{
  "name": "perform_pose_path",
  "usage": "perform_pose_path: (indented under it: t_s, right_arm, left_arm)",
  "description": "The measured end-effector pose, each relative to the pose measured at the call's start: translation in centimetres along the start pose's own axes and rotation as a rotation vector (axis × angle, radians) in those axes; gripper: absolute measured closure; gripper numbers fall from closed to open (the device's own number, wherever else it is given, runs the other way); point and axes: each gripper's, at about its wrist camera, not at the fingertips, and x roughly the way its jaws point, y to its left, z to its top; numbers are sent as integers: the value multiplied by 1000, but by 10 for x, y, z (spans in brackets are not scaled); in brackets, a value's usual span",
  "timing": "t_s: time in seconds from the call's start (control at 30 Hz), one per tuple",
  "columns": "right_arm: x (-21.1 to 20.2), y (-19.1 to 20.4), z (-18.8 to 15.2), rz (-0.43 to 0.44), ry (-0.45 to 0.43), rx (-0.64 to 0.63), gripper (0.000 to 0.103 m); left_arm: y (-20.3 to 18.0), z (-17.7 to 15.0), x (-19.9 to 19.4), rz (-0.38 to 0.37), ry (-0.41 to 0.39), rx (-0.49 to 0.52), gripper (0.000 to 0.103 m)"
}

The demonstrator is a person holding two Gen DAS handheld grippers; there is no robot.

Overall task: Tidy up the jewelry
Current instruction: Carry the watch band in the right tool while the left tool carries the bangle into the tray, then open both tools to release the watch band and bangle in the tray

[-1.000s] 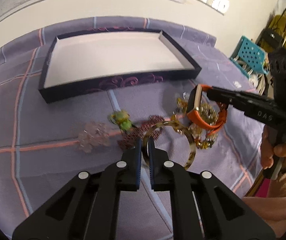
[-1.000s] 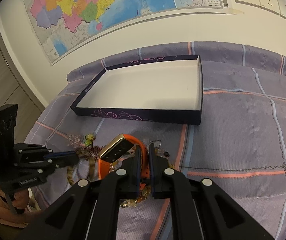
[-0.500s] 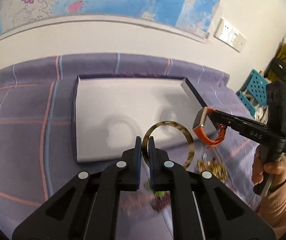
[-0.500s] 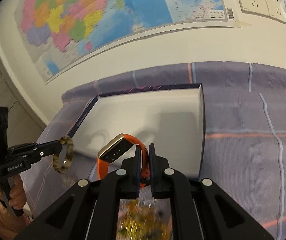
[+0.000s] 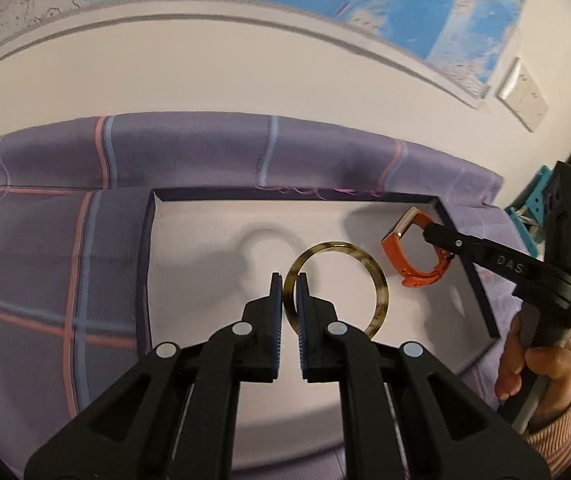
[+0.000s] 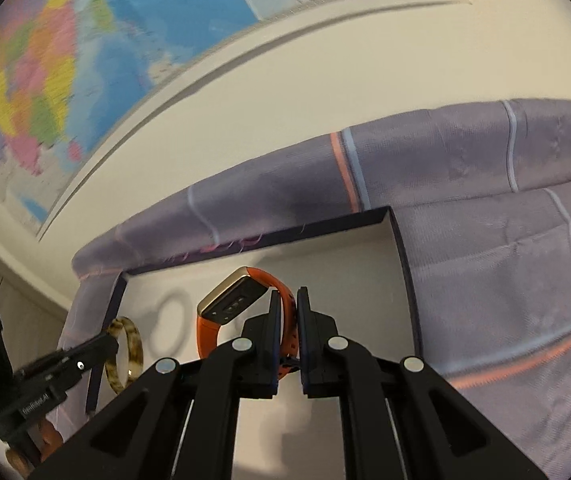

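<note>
My left gripper point(image 5: 290, 280) is clamped on the rim of a tortoiseshell bangle point(image 5: 337, 288), which stands upright between the two fingers and hangs over the white floor of the tray point(image 5: 205, 248), near its middle. My right gripper point(image 6: 286, 296) is closed on the orange strap of a watch point(image 6: 241, 304), with the gold-edged face turned up and to the left; it is above the far right part of the same tray. Both pieces throw round shadows on the tray floor below them. The tray has dark walls and lies on a purple cloth point(image 6: 485, 240) with pink and pale blue lines. Behind the cloth is a cream wall with a coloured map point(image 6: 85, 40)
</note>
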Motion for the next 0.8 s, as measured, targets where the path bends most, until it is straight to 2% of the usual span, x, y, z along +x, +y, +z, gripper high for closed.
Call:
perform_pose_path:
  t_s: [0.2, 0.4, 0.53, 0.63, 0.7, 0.77, 0.8]
  right_arm:
    - [24, 3, 8, -65, 12, 52, 97]
    - [34, 1, 11, -87, 21, 102, 96]
    - [34, 3, 9, -90, 22, 117, 82]
    - [30, 5, 8, -89, 11, 111, 77]
    - [22, 5, 5, -93, 0, 94, 69]
    - [10, 6, 3, -90, -24, 77, 65]
    - [-1, 9, 0, -89, -44, 46, 62]
  left_arm:
    - [8, 17, 31, 39, 55, -28, 96]
    - [15, 30, 55, 65, 106, -58, 96]
    - [16, 33, 63, 77, 124, -62, 95]
    - [15, 35, 64, 92, 127, -67, 94]
    - [15, 35, 62, 88, 127, -73, 86]
    - [12, 33, 58, 111, 107, -60, 67]
    - [11, 31, 53, 119, 95, -50, 64]
